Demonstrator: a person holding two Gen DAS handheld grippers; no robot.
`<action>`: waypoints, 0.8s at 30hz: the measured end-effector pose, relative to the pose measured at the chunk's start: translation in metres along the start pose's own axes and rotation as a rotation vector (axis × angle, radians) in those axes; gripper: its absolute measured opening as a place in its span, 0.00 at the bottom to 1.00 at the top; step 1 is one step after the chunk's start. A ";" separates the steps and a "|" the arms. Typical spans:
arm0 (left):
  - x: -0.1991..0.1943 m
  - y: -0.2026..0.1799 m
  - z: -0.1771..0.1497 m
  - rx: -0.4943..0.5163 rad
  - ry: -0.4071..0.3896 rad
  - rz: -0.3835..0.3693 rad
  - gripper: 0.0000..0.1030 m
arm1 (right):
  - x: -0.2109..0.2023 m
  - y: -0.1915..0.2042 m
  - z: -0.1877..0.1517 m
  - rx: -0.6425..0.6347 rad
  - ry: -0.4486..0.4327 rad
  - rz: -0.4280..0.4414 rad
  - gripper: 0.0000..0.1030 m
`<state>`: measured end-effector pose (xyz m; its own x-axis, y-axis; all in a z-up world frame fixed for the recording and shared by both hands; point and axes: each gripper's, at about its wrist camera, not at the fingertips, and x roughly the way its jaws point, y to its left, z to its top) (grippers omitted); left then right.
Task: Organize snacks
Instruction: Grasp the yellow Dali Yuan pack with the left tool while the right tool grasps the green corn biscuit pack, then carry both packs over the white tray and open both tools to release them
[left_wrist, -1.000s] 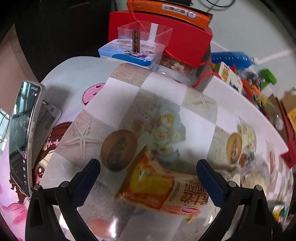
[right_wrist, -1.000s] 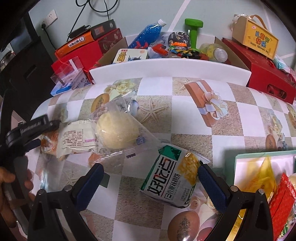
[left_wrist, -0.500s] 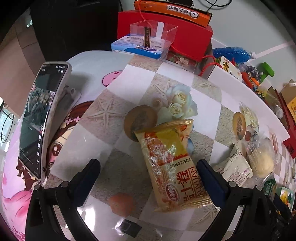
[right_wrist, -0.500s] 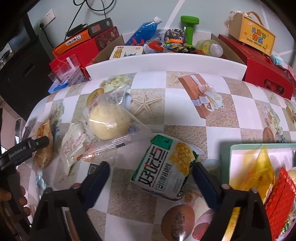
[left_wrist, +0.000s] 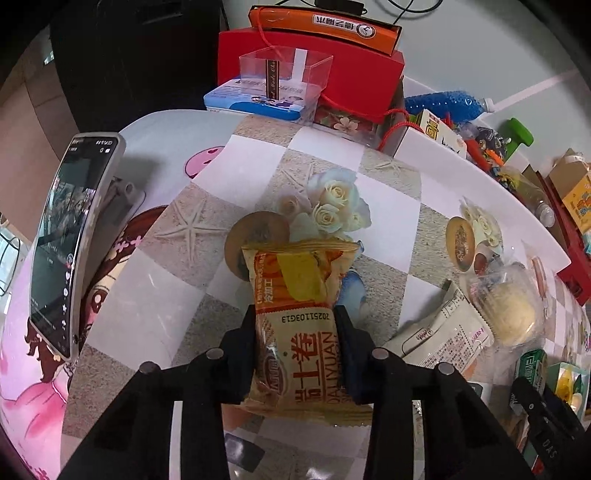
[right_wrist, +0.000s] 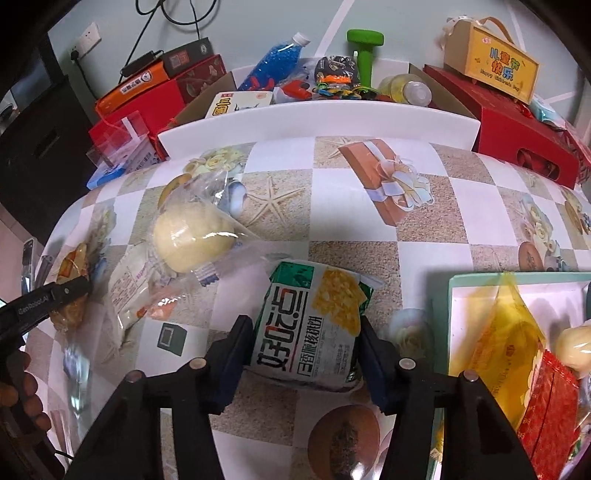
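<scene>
Left wrist: fingers (left_wrist: 255, 343) clamp orange packet (left_wrist: 299, 325); right fingers (right_wrist: 240, 350) closing around green-white packet (right_wrist: 314, 325), contact unclear.

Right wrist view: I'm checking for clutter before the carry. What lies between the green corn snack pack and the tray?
In the right wrist view, only bare tablecloth and a right gripper finger separate the green corn snack pack from the tray.

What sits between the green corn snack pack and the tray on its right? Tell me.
Nothing visible. The green corn snack pack lies between the right hand-held gripper's closing jaws, and only bare tablecloth separates it from the tray.
</scene>
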<state>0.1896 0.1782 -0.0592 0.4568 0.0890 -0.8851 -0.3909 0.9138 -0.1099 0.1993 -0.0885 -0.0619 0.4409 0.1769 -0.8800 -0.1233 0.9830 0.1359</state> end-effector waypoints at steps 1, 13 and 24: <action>-0.001 0.000 -0.001 -0.003 0.000 -0.002 0.38 | -0.001 0.000 -0.001 -0.003 0.001 0.001 0.56; -0.031 -0.008 -0.015 -0.060 -0.017 -0.048 0.37 | -0.036 0.001 -0.008 0.002 -0.032 0.042 0.53; -0.073 -0.040 -0.034 -0.065 -0.051 -0.112 0.37 | -0.084 -0.004 -0.020 0.026 -0.088 0.055 0.53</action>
<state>0.1447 0.1219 -0.0053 0.5397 0.0096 -0.8418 -0.3855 0.8917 -0.2371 0.1447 -0.1084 0.0022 0.5111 0.2326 -0.8275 -0.1263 0.9726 0.1954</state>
